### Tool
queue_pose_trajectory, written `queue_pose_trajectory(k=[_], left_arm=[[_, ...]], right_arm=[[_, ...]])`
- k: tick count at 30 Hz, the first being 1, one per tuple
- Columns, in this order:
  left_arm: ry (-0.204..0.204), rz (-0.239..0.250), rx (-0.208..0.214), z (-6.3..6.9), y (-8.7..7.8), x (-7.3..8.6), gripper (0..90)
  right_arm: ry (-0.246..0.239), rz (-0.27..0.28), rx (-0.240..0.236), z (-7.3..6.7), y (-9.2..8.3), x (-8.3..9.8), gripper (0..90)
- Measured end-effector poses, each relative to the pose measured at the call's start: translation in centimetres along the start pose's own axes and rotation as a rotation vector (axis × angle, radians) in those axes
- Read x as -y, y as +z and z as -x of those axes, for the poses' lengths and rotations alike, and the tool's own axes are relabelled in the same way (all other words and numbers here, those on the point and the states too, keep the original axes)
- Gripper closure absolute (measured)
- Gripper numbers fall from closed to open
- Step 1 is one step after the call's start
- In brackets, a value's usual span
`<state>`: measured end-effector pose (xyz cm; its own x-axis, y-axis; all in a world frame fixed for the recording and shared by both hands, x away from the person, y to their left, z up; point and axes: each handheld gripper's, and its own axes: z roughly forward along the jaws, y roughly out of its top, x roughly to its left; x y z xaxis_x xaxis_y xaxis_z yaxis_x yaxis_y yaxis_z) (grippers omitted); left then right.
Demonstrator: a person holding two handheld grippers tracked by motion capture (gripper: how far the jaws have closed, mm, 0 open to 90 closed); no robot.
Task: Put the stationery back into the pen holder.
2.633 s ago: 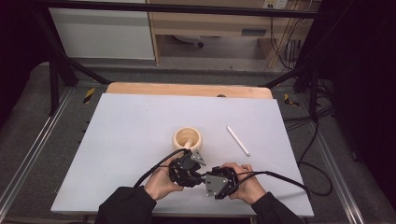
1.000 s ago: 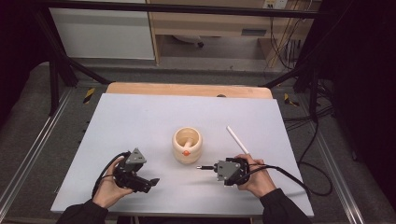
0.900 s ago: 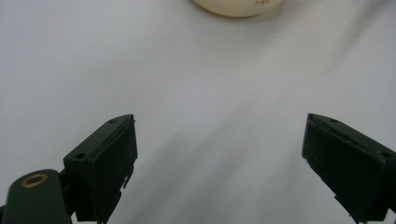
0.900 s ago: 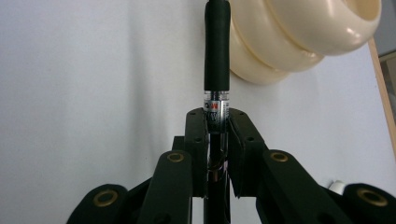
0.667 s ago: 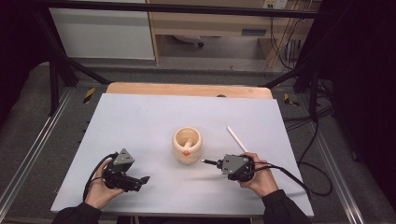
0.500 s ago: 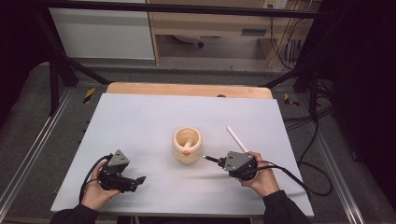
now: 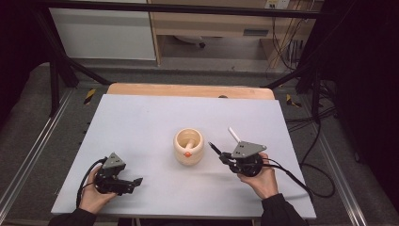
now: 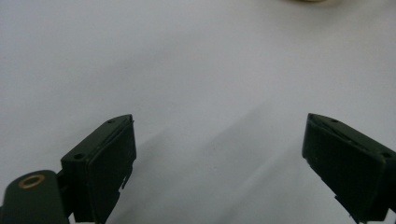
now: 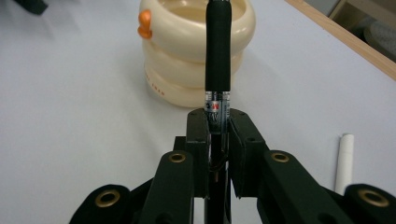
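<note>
Gripping a slim pen [image 9: 218, 56] with a matte black rubbery sleeve and a clear printed barrel, the right gripper [image 9: 218, 126] has its hard black jaws clamped on it, tip aimed at the glossy cream holder [image 7: 189, 146], a stack of rounded rings bearing a small orange knob [image 9: 145, 23]. Nearer the table's front edge, the left gripper [image 7: 134, 181] holds its flat jaws wide apart over smooth pale tabletop [image 7: 141, 122]. Beyond the right hand lies a white cylindrical cap [image 7: 234, 134].

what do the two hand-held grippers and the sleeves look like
Each hand-held gripper, left and right, is black with a grey three-cornered plate on top and a trailing black cable. The jaws are flat black pads on arms with brass-coloured rivets. Both sleeves are dark.
</note>
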<state>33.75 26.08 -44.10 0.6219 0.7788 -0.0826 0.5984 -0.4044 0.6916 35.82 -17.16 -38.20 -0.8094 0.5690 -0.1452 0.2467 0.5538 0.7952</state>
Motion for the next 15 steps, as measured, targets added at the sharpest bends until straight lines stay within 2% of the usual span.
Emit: queue_pose_trajectory(k=[3,15], left_arm=[[-0.007,0.0,0.001,0.0,0.0,0.0,9.9],[-0.007,-0.002,0.0,0.0,0.1,0.1,9.7]], right_arm=[[0.066,0.031,0.002,0.2,-0.1,-0.3,79.9],[0.242,0.157,0.021,1.1,-0.9,-2.4,79.9]])
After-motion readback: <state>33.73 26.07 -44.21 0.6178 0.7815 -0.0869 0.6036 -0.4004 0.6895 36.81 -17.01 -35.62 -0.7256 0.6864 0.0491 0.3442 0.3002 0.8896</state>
